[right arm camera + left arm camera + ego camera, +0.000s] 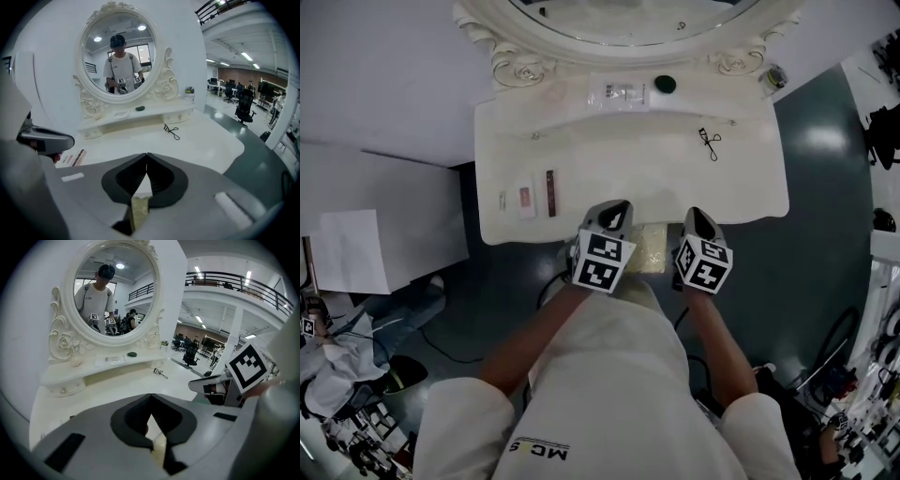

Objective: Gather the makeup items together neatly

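Note:
Both grippers hover side by side at the near edge of the white vanity table (628, 169), each shut with nothing between its jaws. My left gripper (618, 210) (151, 397) is at the left, my right gripper (697, 217) (147, 155) at the right. A black eyelash curler (710, 143) (172, 131) lies far right on the tabletop. At the far left lie a dark slim stick (550, 192), a pink-and-white packet (525, 200) and a small white piece (502, 201). On the raised shelf under the mirror sit a dark green round compact (665, 83) (132, 353) and a clear packet (619, 93).
An ornate oval mirror (110, 291) rises behind the shelf and reflects the person. A small jar (775, 77) stands at the shelf's right end. A yellowish stool cushion (649, 246) sits under the table's front edge between the grippers. Dark floor surrounds the table, with a white board (352, 248) at the left.

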### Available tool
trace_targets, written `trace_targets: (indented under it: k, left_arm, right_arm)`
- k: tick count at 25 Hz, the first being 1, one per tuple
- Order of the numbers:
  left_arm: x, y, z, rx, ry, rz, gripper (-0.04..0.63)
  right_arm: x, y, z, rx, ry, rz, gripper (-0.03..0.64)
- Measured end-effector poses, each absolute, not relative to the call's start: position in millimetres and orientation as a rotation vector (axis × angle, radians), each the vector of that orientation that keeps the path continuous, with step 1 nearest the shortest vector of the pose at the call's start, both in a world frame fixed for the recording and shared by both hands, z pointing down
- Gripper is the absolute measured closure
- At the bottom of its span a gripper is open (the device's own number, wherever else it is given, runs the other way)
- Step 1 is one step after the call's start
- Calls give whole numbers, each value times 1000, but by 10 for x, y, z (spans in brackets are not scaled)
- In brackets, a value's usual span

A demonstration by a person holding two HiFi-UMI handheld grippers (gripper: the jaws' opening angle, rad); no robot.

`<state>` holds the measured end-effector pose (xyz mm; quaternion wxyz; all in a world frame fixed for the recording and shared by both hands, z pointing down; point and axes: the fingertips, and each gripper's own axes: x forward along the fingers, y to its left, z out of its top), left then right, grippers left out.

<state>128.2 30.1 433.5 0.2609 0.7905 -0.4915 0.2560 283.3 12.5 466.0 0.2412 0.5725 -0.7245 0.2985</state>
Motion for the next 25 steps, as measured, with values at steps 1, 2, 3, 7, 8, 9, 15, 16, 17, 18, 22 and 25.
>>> trace_targets:
  k: [1,2,3,7,8,9,15,16,17,18,22,25]
  left_arm:
    - [1338,281,4336,2146,-1319,697,586]
    - [1392,261,4341,2151,-1308,699,586]
    - [1443,237,4343,2155,-1298,699,586]
    - [1614,125,4339,2171,-1269,702,586]
    - [1647,92,4340,2175,-1264,703,586]
    - [1676,61,4344,2179,-1261,703,586]
    - [1813,-49,4441,2185,-1228,716,586]
    - [1837,-71,4451,2188,-1222,718,586]
    - [1862,-95,4461,2190,-1217,718,586]
    - [1888,-118,4471,2190,-1213,717,586]
    - [1969,-223,4518,2187,-1203,719,586]
    - [2004,-308,4559,2182,-1205,723,586]
  right_arm:
    - [2893,117,4660,1576,-1978,810,612]
    - [2948,112,4664,1585,-1974,805,614]
    - [2994,107,4672,1592,-1970,801,612]
    - [3122,53,4719,1602,-1961,786,612]
    - [3146,23,4732,1603,-1959,784,612]
    - [3167,-11,4742,1606,-1959,782,614]
    - [3262,-167,4810,1606,-1961,744,612]
    - [3283,-194,4836,1602,-1951,744,612]
    - [3306,-224,4865,1597,-1942,746,612]
    - [3328,-257,4891,1590,-1936,748,612]
    - [3386,-438,4951,1553,-1955,740,607]
    - [3428,-599,5005,1535,-1953,704,600]
